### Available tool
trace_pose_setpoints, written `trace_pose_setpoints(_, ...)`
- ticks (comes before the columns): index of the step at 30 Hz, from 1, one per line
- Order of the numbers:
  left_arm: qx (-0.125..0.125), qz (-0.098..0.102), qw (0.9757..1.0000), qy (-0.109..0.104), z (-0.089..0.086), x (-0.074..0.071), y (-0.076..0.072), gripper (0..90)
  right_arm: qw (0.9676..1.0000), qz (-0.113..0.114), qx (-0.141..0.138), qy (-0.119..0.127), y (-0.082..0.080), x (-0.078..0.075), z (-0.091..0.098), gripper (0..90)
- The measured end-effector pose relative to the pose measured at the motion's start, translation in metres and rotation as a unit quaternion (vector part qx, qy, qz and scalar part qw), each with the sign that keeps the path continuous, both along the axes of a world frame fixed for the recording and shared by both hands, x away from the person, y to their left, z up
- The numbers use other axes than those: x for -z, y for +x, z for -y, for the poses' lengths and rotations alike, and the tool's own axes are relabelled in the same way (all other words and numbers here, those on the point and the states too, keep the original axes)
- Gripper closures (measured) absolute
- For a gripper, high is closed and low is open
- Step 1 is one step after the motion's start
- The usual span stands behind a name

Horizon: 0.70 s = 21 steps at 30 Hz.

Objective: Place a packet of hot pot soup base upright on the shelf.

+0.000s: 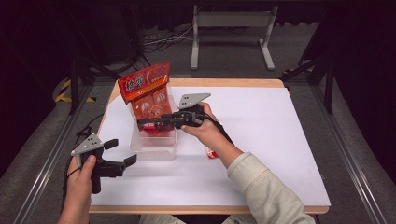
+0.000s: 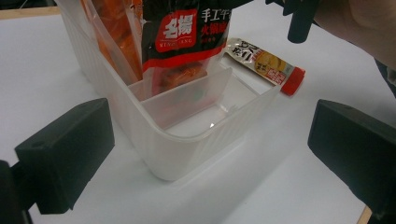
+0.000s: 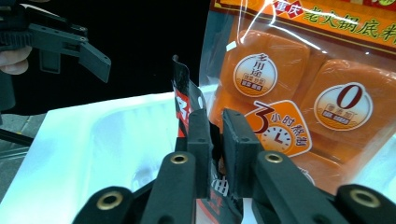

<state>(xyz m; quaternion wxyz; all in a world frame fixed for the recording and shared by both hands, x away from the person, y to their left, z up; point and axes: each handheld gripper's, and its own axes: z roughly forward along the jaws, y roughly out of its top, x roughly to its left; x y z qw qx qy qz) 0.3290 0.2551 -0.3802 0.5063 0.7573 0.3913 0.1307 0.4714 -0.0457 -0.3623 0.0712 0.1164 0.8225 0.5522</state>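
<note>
A clear plastic container [image 1: 154,150] with dividers stands on the white table. A large orange pouch [image 1: 147,88] stands upright in its far part and looms close in the right gripper view [image 3: 299,93]. In front of it a black and red packet [image 2: 182,37] stands in a compartment. My right gripper [image 1: 142,124] reaches over the container from the right. Its jaws sit narrowly apart around that packet [image 3: 184,107], with a slit of room still showing between the pads, so my right gripper [image 3: 217,140] is open. My left gripper [image 1: 122,151] is held wide open and empty just left of the container [image 2: 187,154].
A small yellow sachet with a red end [image 2: 266,65] lies on the table right of the container, under the right wrist [image 1: 211,153]. The container's near compartments [image 2: 210,116] hold nothing. White tabletop [image 1: 271,140] spreads to the right; a metal stand [image 1: 231,28] is on the floor beyond.
</note>
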Motion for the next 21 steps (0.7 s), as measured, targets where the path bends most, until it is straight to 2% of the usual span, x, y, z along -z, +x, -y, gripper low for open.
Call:
trace_pose_setpoints(7,-0.001,-0.004,1.0000,-0.002,0.000,0.001,0.001,1.3,1.0000,-0.004,0.000,0.008,-0.001,-0.002,0.001,71.1)
trace_pose_setpoints(16,0.009,-0.003,1.0000,0.003,0.004,0.001,0.004,1.3,0.9991,0.004,0.019,0.037,-0.003,-0.014,0.013,46.2)
trace_pose_setpoints(21,0.009,-0.004,1.0000,0.001,0.005,0.001,0.005,1.3,0.9990,0.000,0.028,0.036,-0.004,-0.019,0.022,40.1)
